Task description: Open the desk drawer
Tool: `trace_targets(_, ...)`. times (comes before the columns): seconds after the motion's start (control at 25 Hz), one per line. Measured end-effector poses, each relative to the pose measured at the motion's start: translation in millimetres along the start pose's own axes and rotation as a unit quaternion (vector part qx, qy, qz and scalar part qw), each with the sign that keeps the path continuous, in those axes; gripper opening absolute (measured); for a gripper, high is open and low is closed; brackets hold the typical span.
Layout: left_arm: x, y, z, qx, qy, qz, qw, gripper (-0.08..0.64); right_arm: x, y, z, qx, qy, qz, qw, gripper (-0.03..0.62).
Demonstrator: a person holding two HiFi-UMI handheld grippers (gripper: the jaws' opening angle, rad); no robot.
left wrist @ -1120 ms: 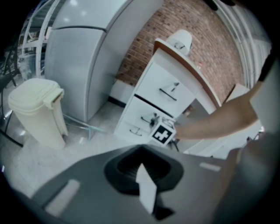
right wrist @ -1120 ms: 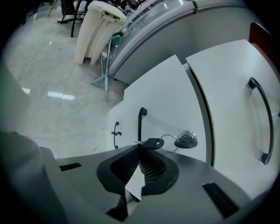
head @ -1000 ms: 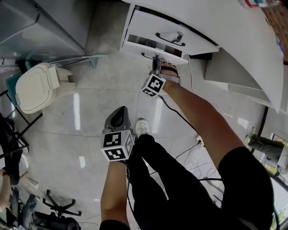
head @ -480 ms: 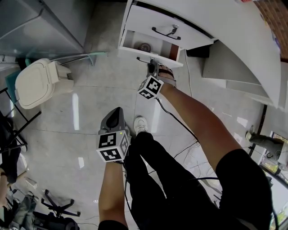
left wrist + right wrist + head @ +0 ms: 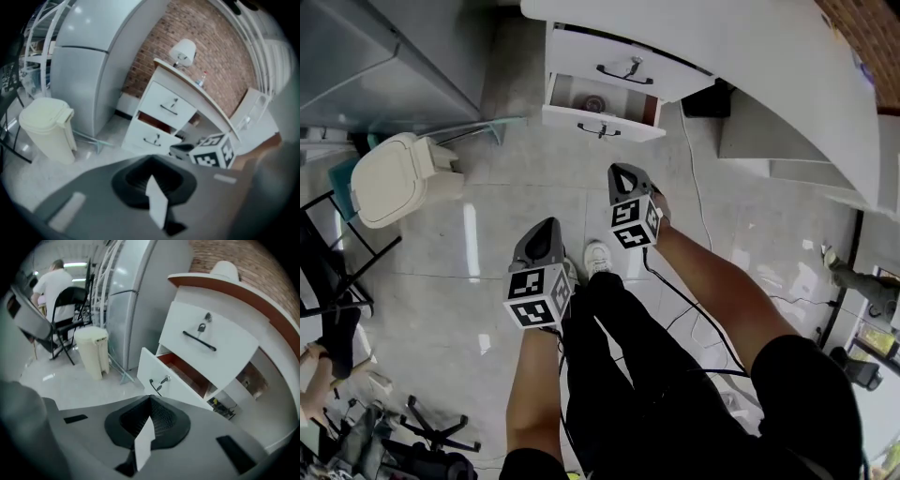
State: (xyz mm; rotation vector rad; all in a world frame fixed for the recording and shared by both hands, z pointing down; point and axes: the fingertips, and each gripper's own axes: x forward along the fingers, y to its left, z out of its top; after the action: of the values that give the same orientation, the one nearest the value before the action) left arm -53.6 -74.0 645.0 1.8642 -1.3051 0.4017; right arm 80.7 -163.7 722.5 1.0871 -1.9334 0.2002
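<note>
Glossy grey tiled floor (image 5: 487,216); white lower desk drawer (image 5: 602,120) stood open, job seemingly done. Left gripper (image 5: 546,230) and right gripper (image 5: 622,173) pressed together, empty.

Lower drawer (image 5: 602,120) sticks out from the desk (image 5: 750,56), right under the upper drawer (image 5: 623,70). My right gripper (image 5: 625,176) is in front of it, not touching. Left gripper (image 5: 546,236) is beside that, nearer me. Bin (image 5: 394,178) is off left.

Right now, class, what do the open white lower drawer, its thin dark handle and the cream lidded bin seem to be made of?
Open white lower drawer: likely painted or laminated board; smooth matte front, reddish-brown inside. Thin dark handle: probably metal, slim bar. Cream lidded bin: plastic, moulded, slight sheen.
</note>
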Motion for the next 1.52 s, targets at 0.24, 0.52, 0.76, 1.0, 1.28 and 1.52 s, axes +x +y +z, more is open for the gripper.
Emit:
trace_targets(0.24, -27, -41, 55, 0.039, -0.020, -0.009, 0.9990, -0.002, -110, -22, 55, 0.162, -0.083, -0.009, 0.983, 0.000)
trace_targets(0.52, -89, -119, 149, 0.083, -0.047, -0.016, 0.9954, -0.002, -232, -58, 153, 0.214, -0.167, 0.004, 0.962, 0.000)
trace_targets(0.76, -152, -184, 231, 0.122, -0.091, -0.014, 0.9883, -0.002, -330, -88, 238, 0.213, -0.233, -0.004, 0.949, -0.001)
trace_targets(1.0, -230, -215, 291, 0.130, -0.133, 0.001, 0.9826, -0.002, -409, -90, 299, 0.222, -0.284, 0.010, 0.933, -0.002)
trace_targets(1.28, -278, -233, 328, 0.163, -0.162, 0.013, 0.9731, -0.002, -451, -93, 347, 0.227, -0.319, 0.032, 0.920, -0.002)
trace_targets(1.52, -290, -243, 353, 0.169, -0.180, 0.008, 0.9689, -0.002, -468, -100, 370, 0.217, -0.331, 0.036, 0.918, -0.002)
